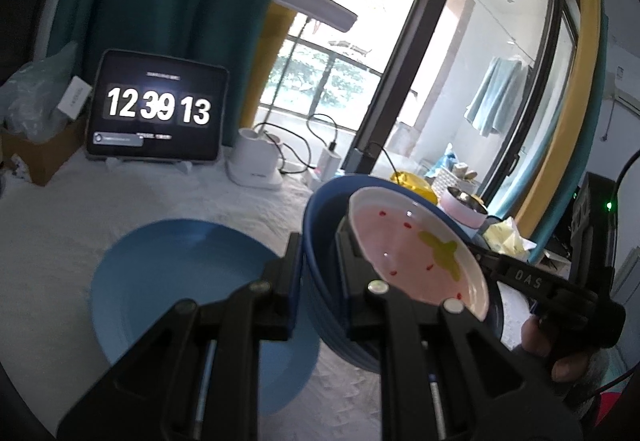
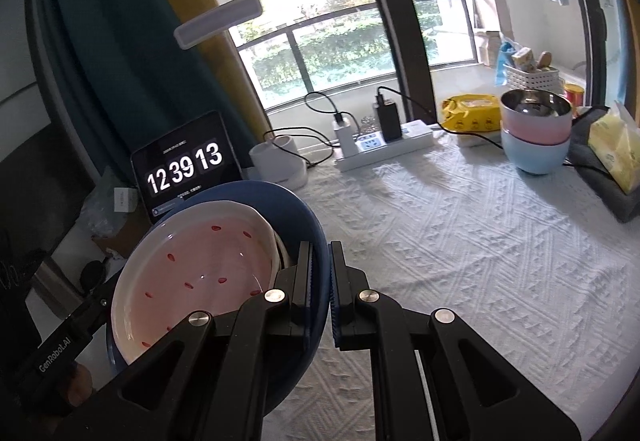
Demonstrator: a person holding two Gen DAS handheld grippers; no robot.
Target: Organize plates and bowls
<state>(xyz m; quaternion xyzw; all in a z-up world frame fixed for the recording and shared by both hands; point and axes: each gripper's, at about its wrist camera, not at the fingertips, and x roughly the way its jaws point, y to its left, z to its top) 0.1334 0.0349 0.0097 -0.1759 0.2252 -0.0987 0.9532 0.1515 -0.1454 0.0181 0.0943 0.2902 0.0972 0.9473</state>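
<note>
A dark blue bowl [image 1: 320, 225] with a pink strawberry-patterned dish [image 1: 416, 257] lying in it hangs tilted over the white tablecloth. My left gripper [image 1: 320, 281] is shut on its near rim. From the right, my right gripper [image 1: 478, 251] reaches the opposite rim, with a hand behind it. In the right wrist view my right gripper [image 2: 322, 281] is shut on the dark blue bowl's [image 2: 280, 201] rim, the pink dish [image 2: 208, 261] sits left of it, and my left gripper [image 2: 110, 295] comes in from the lower left. A light blue plate [image 1: 168, 273] lies flat on the cloth, left of the bowl.
A pink steel-lined bowl stacked in a light blue bowl [image 2: 536, 145] stands at the far right. Behind are a tablet clock [image 2: 184, 165], a desk lamp base [image 2: 280, 161], a power strip [image 2: 384, 145] with cables, yellow wipes [image 2: 472, 113] and tissues on a grey cloth [image 2: 612, 157].
</note>
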